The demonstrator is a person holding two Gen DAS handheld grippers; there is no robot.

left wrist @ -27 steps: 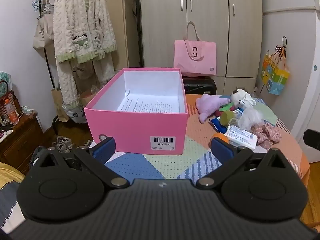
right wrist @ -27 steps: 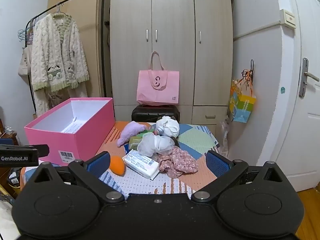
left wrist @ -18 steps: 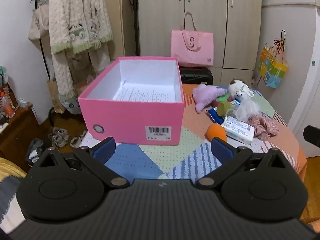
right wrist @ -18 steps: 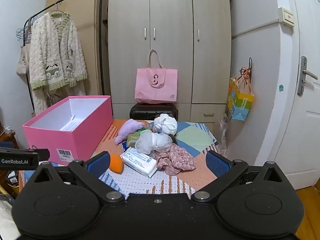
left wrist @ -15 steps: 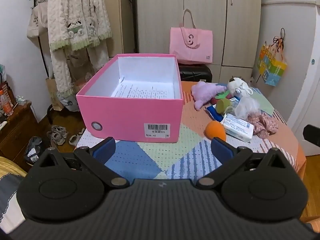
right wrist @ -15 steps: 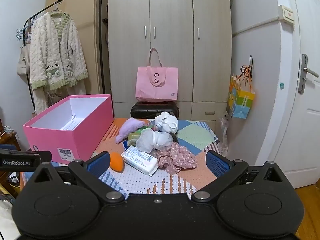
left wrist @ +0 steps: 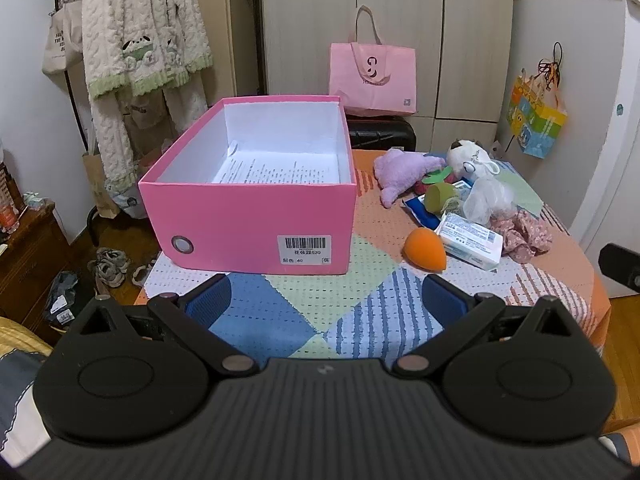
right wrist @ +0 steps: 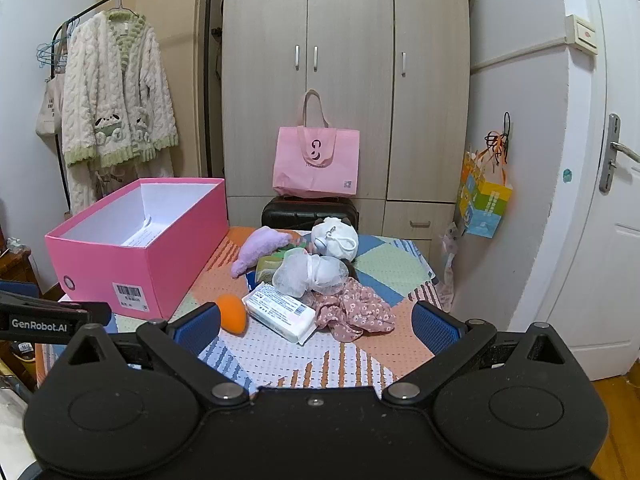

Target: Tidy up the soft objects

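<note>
An open pink box [left wrist: 248, 216] [right wrist: 132, 256] stands on the left of the table, with only a printed sheet inside. To its right lies a pile of soft things: an orange sponge [left wrist: 425, 249] [right wrist: 232, 314], a tissue pack [left wrist: 470, 241] [right wrist: 280, 312], a purple plush [left wrist: 402, 172] [right wrist: 260, 246], a white plush [left wrist: 468, 160] [right wrist: 334, 238], a white mesh pouf [right wrist: 310, 272] and a floral cloth [right wrist: 352, 312]. My left gripper [left wrist: 326, 304] is open and empty over the table's near edge. My right gripper [right wrist: 316, 324] is open and empty, short of the pile.
The table [left wrist: 332, 304] has a patchwork cover. Behind it stand a black suitcase [right wrist: 310, 212] with a pink tote bag [right wrist: 316, 160] on top and a wardrobe [right wrist: 344, 80]. A clothes rack with a robe [right wrist: 116, 112] is at left. A door [right wrist: 612, 220] is at right.
The left gripper has pulled back and risen, so the box and pile look farther away and more of the table shows. The right gripper has barely moved. Both stay open.
</note>
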